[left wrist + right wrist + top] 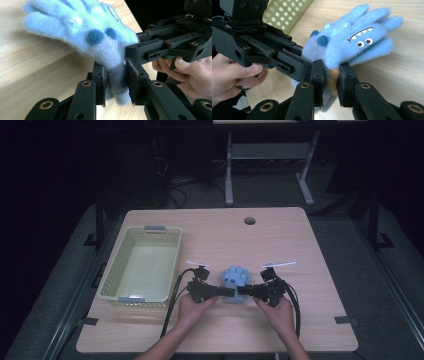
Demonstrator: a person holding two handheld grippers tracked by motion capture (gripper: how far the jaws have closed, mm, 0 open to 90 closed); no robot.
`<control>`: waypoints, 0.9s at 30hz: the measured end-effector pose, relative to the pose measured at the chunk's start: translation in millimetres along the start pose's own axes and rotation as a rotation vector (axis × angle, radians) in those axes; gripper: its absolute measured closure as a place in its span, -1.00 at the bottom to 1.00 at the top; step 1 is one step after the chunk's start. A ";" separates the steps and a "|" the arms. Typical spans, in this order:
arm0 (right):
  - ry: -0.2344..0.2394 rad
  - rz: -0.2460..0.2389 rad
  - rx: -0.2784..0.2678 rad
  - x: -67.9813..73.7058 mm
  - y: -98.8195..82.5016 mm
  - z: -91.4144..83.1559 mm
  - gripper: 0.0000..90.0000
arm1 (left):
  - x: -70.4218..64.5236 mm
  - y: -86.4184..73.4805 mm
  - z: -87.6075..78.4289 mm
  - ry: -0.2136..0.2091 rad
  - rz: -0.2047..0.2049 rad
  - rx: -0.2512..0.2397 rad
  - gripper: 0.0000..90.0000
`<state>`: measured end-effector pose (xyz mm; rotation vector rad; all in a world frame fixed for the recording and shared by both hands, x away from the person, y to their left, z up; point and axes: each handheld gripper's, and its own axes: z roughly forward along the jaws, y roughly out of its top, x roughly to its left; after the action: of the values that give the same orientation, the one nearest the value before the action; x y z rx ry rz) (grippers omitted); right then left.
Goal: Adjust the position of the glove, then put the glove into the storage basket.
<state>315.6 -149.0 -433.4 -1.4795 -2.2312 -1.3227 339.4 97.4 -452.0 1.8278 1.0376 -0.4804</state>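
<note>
A fluffy blue glove with a monster face and dark blue spots lies near the middle of the wooden table, fingers pointing away from me. My left gripper comes in from the left and my right gripper from the right, meeting at the glove's cuff. In the left gripper view the glove has its cuff pinched by the left gripper. In the right gripper view the right gripper is shut on the cuff of the glove, whose fingers spread toward the upper right.
A pale green perforated basket stands on the table's left side, with nothing inside; its wall is just behind the left hand. A round cable hole sits near the table's far edge. Black cables trail from both grippers toward me.
</note>
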 end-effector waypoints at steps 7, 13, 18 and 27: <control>-0.004 -0.024 0.010 4.7 5.4 -3.0 0.71 | -4.8 2.6 -3.3 0.003 0.008 -0.002 0.56; -0.002 -0.030 0.009 7.7 7.6 -3.5 0.71 | -7.2 3.1 -7.4 0.011 0.020 -0.005 0.56; 0.013 -0.023 0.005 9.3 9.5 -2.4 0.71 | -8.0 3.7 -11.8 0.016 0.027 -0.009 0.56; 0.016 -0.044 -0.002 15.9 14.7 -2.3 0.70 | -11.0 4.2 -20.5 0.017 0.034 -0.031 0.54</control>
<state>318.8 -138.4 -414.7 -1.4238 -2.2660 -1.3450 334.5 109.5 -432.3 1.8218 1.0187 -0.4275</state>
